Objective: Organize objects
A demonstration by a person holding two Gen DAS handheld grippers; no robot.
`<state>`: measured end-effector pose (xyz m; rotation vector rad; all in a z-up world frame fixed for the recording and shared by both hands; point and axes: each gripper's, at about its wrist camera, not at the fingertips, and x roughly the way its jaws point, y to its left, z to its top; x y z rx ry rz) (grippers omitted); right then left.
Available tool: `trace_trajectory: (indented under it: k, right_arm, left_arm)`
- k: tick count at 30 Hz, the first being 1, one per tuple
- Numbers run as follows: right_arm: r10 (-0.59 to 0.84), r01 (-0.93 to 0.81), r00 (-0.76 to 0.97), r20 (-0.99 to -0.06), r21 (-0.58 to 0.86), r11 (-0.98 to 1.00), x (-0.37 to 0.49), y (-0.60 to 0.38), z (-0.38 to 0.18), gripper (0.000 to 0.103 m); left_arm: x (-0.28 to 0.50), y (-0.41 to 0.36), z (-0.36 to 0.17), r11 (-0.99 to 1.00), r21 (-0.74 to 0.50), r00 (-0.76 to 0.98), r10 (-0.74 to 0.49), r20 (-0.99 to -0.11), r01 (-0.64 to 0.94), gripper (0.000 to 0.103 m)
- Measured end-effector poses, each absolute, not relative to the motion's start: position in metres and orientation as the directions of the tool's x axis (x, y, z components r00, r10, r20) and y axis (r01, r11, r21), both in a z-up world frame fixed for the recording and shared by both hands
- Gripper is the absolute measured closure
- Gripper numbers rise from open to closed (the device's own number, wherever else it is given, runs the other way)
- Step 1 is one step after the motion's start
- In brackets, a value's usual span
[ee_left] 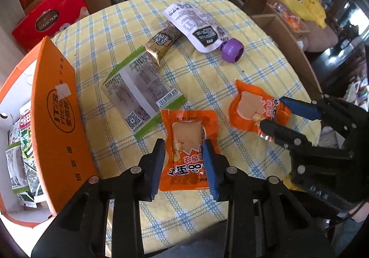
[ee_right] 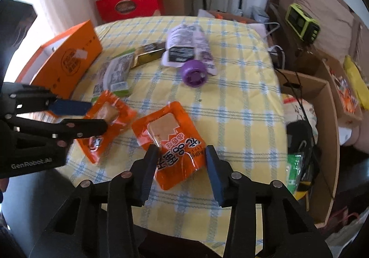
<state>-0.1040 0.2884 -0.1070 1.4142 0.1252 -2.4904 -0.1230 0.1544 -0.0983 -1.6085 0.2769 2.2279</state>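
Two orange snack packets lie on the yellow checked tablecloth (ee_left: 207, 78). My left gripper (ee_left: 183, 146) is open astride the near-left packet (ee_left: 188, 140), which shows in the right wrist view (ee_right: 108, 119). My right gripper (ee_right: 180, 154) is open astride the other orange packet (ee_right: 170, 140), which shows in the left wrist view (ee_left: 253, 106). Neither packet looks lifted. The right gripper shows in the left wrist view (ee_left: 273, 111), and the left gripper in the right wrist view (ee_right: 96, 114). An orange box (ee_left: 57, 119) stands open at the left with snack packs inside.
A green-edged packet (ee_left: 143, 94), a gold bar packet (ee_left: 161, 43) and a white pouch with a purple cap (ee_left: 200, 27) lie farther back. Red gift boxes (ee_left: 46, 18) stand behind the table. Cardboard boxes (ee_right: 322, 119) stand at the right.
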Motion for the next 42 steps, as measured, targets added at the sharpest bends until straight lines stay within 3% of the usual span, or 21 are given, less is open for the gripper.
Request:
trace_trajectory:
  k: [2, 7, 9, 10, 11, 14, 18, 20, 21, 25, 29, 32, 35, 42]
  right_arm:
    - [-0.191, 0.254, -0.492, -0.85, 0.07, -0.965, -0.102, 0.293, -0.105, 0.061]
    - [-0.207, 0.232, -0.51, -0.835, 0.098, -0.968, -0.097, 0.303, -0.094, 0.062]
    - [-0.205, 0.233, -0.515, -0.832, 0.094, -0.968, -0.096, 0.304, -0.09, 0.074]
    - [-0.212, 0.236, -0.51, -0.834, 0.101, -0.966, -0.096, 0.305, -0.089, 0.091]
    - [-0.22, 0.235, -0.502, -0.836, 0.113, -0.965, -0.096, 0.306, -0.09, 0.092]
    - [-0.202, 0.227, -0.49, -0.848, 0.099, -0.969, -0.096, 0.308, -0.096, 0.09]
    - [-0.255, 0.217, -0.479, -0.84, 0.169, -0.962, -0.095, 0.312, -0.098, 0.086]
    - [-0.28, 0.236, -0.48, -0.831, 0.185, -0.954, -0.095, 0.307, -0.097, 0.061]
    - [-0.278, 0.246, -0.483, -0.83, 0.177, -0.953, -0.095, 0.304, -0.096, 0.059]
    - [-0.265, 0.262, -0.482, -0.835, 0.152, -0.953, -0.102, 0.295, -0.099, 0.058]
    - [-0.323, 0.252, -0.442, -0.837, 0.23, -0.94, -0.112, 0.298, -0.108, 0.057]
    - [-0.387, 0.236, -0.43, -0.816, 0.312, -0.92, -0.116, 0.303, -0.11, 0.057]
    - [-0.439, 0.232, -0.4, -0.804, 0.375, -0.898, -0.117, 0.304, -0.112, 0.071]
    - [-0.63, 0.201, -0.351, -0.692, 0.602, -0.773, -0.114, 0.316, -0.117, 0.074]
  left_arm:
    - [-0.123, 0.153, -0.093, -0.909, -0.058, -0.288, 0.191, -0.938, -0.413, 0.089]
    - [-0.126, 0.153, -0.085, -0.908, -0.064, -0.286, 0.197, -0.938, -0.414, 0.089]
    - [-0.127, 0.15, -0.086, -0.912, -0.081, -0.273, 0.203, -0.94, -0.401, 0.089]
    - [-0.127, 0.15, -0.087, -0.912, -0.084, -0.27, 0.205, -0.941, -0.401, 0.089]
    - [-0.127, 0.149, -0.088, -0.912, -0.084, -0.267, 0.204, -0.942, -0.401, 0.089]
    - [-0.128, 0.148, -0.094, -0.914, -0.122, -0.241, 0.228, -0.943, -0.387, 0.076]
    - [-0.127, 0.146, -0.097, -0.915, -0.152, -0.225, 0.248, -0.942, -0.375, 0.076]
    - [-0.128, 0.147, -0.097, -0.912, -0.181, -0.211, 0.271, -0.939, -0.369, 0.076]
    - [-0.128, 0.146, -0.097, -0.91, -0.198, -0.202, 0.285, -0.937, -0.364, 0.076]
    - [-0.132, 0.144, -0.099, -0.922, -0.195, -0.203, 0.272, -0.941, -0.334, 0.071]
    - [-0.132, 0.141, -0.105, -0.926, -0.214, -0.183, 0.279, -0.943, -0.311, 0.061]
    - [-0.13, 0.142, -0.107, -0.918, -0.23, -0.175, 0.297, -0.939, -0.324, 0.062]
    - [-0.129, 0.145, -0.107, -0.912, -0.239, -0.17, 0.308, -0.936, -0.334, 0.067]
    - [-0.125, 0.15, -0.099, -0.889, -0.307, -0.158, 0.376, -0.913, -0.34, 0.072]
